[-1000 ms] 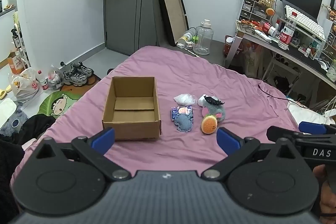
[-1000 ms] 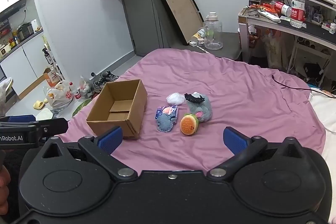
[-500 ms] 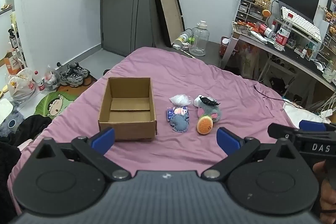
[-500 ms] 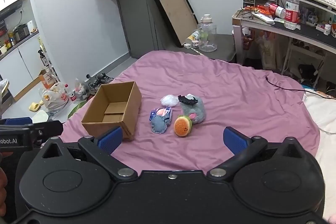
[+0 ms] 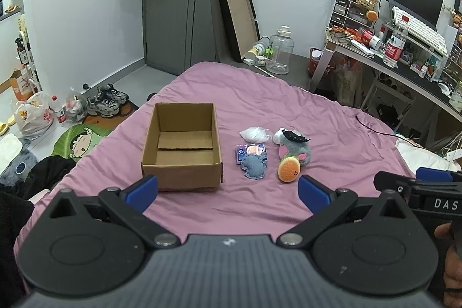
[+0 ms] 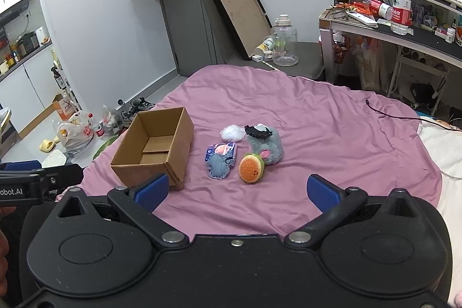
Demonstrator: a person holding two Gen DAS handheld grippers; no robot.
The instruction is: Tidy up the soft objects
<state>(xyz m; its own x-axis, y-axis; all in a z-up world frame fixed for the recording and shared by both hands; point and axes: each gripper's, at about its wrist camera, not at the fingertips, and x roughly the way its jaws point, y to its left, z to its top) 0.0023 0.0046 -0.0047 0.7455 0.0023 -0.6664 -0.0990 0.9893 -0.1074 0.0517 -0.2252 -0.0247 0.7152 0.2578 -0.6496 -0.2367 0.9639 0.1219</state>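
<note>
An open, empty cardboard box [image 5: 182, 146] [image 6: 153, 146] sits on the pink bedspread [image 5: 288, 111]. To its right lie a white plastic bag [image 5: 254, 134] [image 6: 232, 132], a blue packet with a grey-blue pad on it [image 5: 252, 162] [image 6: 220, 160], a grey plush [image 5: 294, 150] [image 6: 267, 147] and a burger plush [image 5: 288, 171] [image 6: 251, 168]. My left gripper [image 5: 228, 192] is open and empty, short of the box and toys. My right gripper [image 6: 236, 191] is open and empty, also short of them.
Shoes [image 5: 106, 103], bags [image 5: 33, 117] and a green mat [image 5: 78, 143] lie on the floor left of the bed. A water jug [image 5: 278, 51] and a leaning frame [image 5: 238, 19] stand beyond it. A cluttered desk [image 5: 404, 54] is at right. A black cable [image 5: 375, 126] lies on the bedspread.
Both grippers have shifted slightly, so the box and toys sit a little differently in both views. Both stay open. Nothing on the bed has moved.
</note>
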